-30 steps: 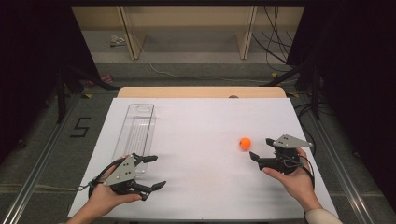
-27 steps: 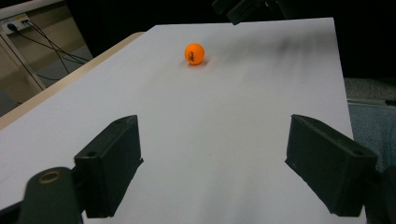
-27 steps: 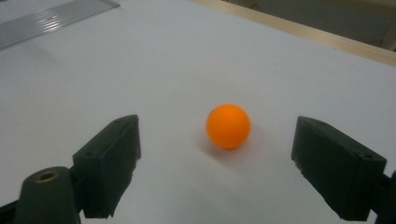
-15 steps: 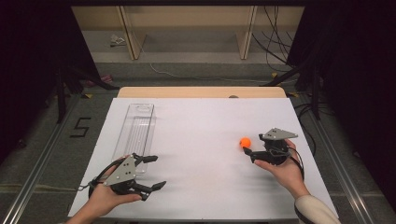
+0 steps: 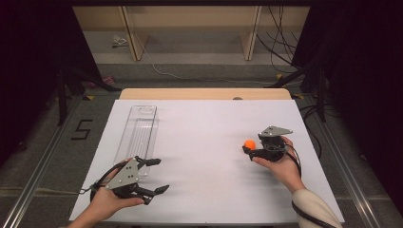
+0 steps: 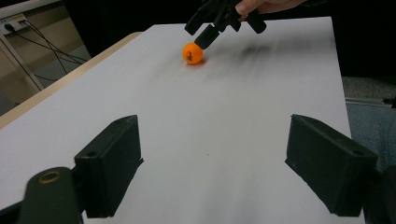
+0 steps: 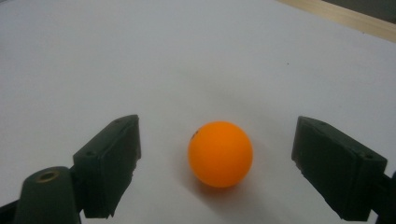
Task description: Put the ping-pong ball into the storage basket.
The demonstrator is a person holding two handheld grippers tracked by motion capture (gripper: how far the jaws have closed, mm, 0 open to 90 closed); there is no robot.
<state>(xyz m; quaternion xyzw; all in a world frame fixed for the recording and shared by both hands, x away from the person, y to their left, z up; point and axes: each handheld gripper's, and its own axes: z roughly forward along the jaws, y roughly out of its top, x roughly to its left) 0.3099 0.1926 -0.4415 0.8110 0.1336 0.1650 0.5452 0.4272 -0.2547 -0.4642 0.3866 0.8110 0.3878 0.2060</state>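
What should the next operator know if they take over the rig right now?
Right gripper: open, jaws on either side of the orange ball, not yet closed on it.
Left gripper: open, holding nothing, near the front left of the white table, beside the near end of the clear tray.
Ball rests on the table, right side.
Done: approach to the ball.
Left: close on the ball and lift; the tray is probably its destination.
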